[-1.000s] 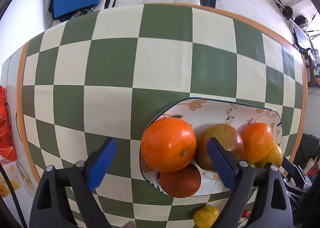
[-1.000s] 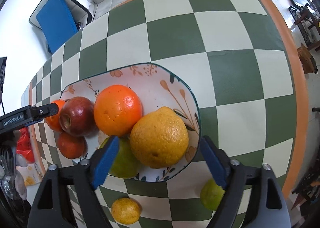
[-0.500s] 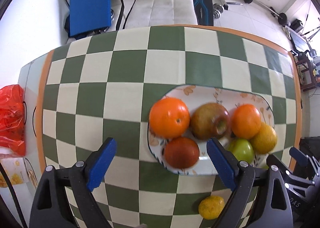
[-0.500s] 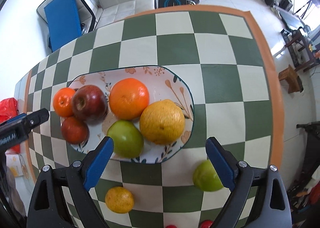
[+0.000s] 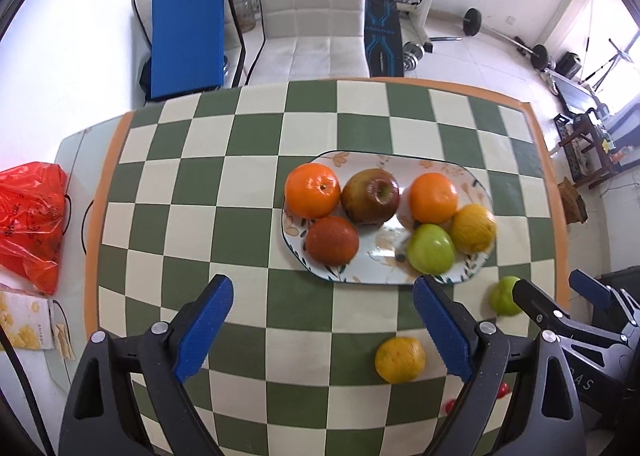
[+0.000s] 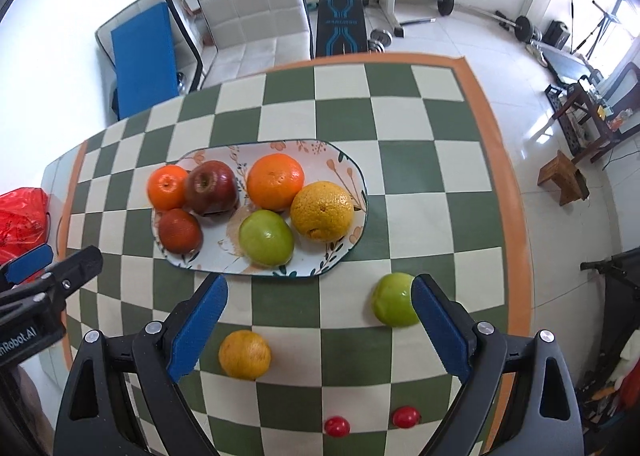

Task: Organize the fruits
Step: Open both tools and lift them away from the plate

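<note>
Flanking the plate (image 6: 356,232), loose green apple (image 6: 392,298), small orange (image 6: 245,354), two cherry tomatoes (image 6: 337,426)

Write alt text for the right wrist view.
A floral plate on a green-and-cream checkered table holds six fruits. A green apple, a small orange and two red cherry tomatoes lie loose nearer the open right gripper.

Green-and-cream checkered tablecloth (image 6: 404,184) with orange border, white floral-patterned plate (image 6: 224,262) (dark rim), green apple (image 6: 266,238), dark red apple (image 6: 211,186), yellow citrus (image 6: 322,211), blue gripper pads (image 6: 198,326), red plastic bag (image 5: 30,216).
</note>
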Motion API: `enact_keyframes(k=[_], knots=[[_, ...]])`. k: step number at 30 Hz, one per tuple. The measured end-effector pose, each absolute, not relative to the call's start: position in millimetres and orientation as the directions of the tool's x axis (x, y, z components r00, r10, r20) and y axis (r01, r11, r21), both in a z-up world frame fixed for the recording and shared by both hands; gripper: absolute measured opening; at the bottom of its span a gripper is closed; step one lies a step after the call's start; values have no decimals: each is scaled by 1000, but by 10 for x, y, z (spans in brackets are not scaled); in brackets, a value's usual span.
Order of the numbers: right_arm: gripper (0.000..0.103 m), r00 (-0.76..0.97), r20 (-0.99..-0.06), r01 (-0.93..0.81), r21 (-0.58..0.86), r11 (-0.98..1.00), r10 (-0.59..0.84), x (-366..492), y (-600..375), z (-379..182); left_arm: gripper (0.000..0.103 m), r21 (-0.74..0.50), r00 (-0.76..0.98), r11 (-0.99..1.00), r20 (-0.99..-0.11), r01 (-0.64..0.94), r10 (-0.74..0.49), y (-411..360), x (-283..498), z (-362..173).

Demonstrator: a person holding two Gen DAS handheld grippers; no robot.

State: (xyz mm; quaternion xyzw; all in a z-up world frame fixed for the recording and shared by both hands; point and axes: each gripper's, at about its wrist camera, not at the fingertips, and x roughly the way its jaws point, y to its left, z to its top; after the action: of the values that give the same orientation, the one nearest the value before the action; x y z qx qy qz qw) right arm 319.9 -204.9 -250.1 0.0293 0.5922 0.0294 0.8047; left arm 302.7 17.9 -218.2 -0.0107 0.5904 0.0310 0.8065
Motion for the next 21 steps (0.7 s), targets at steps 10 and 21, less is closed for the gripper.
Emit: enact_keyframes(k=[10,21], knots=[[95,396,-915,-40,64,997,74,2671,-2057,-1941,92,24,384,999,-923,-34,35,71,2591,-1756],[95,478,-874,-39,72,997,82,2192,-2087,-1507,92,14,451,999,-892,-35,28,50,2173,-1452]])
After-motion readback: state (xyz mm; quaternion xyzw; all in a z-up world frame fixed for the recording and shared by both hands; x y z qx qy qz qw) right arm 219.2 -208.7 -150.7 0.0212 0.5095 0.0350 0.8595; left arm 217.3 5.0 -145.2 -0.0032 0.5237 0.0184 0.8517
